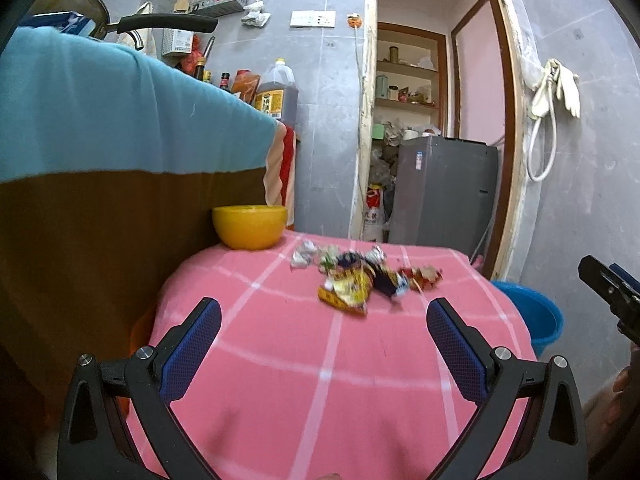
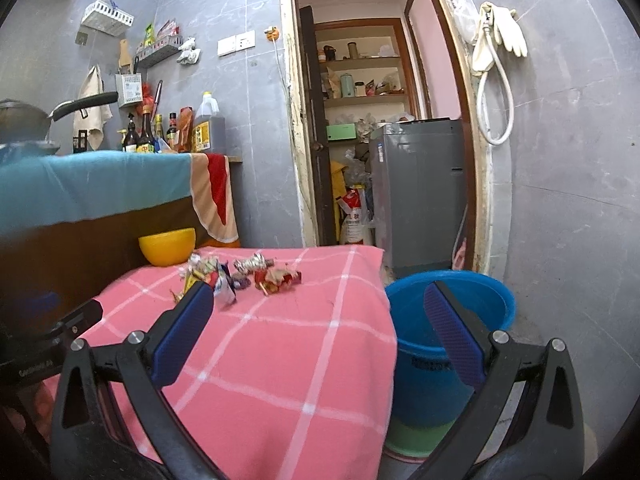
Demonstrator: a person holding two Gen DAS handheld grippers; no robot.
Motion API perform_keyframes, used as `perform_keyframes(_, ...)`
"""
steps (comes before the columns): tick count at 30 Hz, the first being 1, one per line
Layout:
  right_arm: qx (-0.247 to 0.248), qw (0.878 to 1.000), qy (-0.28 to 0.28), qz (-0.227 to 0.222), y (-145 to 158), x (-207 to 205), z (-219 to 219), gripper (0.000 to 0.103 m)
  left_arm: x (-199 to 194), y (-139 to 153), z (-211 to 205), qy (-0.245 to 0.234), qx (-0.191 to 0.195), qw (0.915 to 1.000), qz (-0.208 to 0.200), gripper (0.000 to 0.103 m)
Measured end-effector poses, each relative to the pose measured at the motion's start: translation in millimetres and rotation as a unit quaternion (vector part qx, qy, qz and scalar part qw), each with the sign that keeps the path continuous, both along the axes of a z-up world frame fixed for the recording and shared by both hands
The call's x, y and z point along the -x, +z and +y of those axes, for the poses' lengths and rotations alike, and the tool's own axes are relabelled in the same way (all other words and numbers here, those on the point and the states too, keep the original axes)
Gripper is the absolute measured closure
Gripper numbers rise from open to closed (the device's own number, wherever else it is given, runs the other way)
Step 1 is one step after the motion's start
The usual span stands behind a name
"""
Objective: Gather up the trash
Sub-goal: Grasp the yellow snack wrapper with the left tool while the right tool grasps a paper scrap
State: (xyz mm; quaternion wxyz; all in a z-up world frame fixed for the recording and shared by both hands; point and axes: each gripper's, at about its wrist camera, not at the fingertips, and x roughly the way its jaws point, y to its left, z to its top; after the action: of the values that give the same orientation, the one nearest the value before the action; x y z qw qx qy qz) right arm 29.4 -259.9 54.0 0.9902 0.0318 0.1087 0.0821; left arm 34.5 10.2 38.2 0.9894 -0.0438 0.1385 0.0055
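A: What's on the counter side?
B: Teal cloth (image 2: 92, 188) draped over the brown counter (image 2: 100, 236). Big oil jug (image 2: 208, 124) at the far end, dark sauce bottles (image 2: 146, 132) beside it. Pan with black handle (image 2: 84, 105) at the left.
A: Wall?
B: Grey tile. White rack (image 2: 107, 19) up high, switch plate (image 2: 237, 43), rubber gloves (image 2: 506, 30) and white hose (image 2: 496, 100) hung right of the doorway.
A: Through the doorway?
B: Grey washing machine (image 2: 420, 192), wooden shelves (image 2: 362, 80) with jars, printed sack (image 2: 354, 220) on the floor.
A: Near side?
B: Yellow bowl (image 2: 167, 246) at the far left corner of the pink checked cloth (image 2: 260, 360).
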Motion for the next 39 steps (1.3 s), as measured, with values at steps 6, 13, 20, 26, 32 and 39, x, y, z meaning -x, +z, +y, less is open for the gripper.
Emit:
perform_keyframes(6,0.015,1.0,0.013,-0.004,20,-43,9,0.0,-38,19,5,0.001,-0.006,1.0,-0.002,0.002)
perform_keyframes(13,0.029,0.995,0.04,0.087,19,-137,24,0.0,-96,19,9,-0.003,-0.001,0.998,0.063,0.002)
perform_keyframes(20,0.038,0.977,0.082,0.195,-13,-205,35,0.0,-144,-5,14,-0.018,0.015,0.986,0.165,0.005)
perform_keyframes(26,0.042,0.959,0.117,0.254,-36,-235,40,0.005,-162,-23,8,-0.04,0.014,0.9763,0.212,0.026)
perform_keyframes(32,0.065,0.942,0.149,0.294,-52,-257,53,0.017,-181,-32,0,-0.066,0.019,0.9683,0.24,0.04)
perform_keyframes(39,0.073,0.928,0.174,0.322,-60,-274,67,0.031,-188,-36,14,-0.083,0.067,0.9637,0.245,0.051)
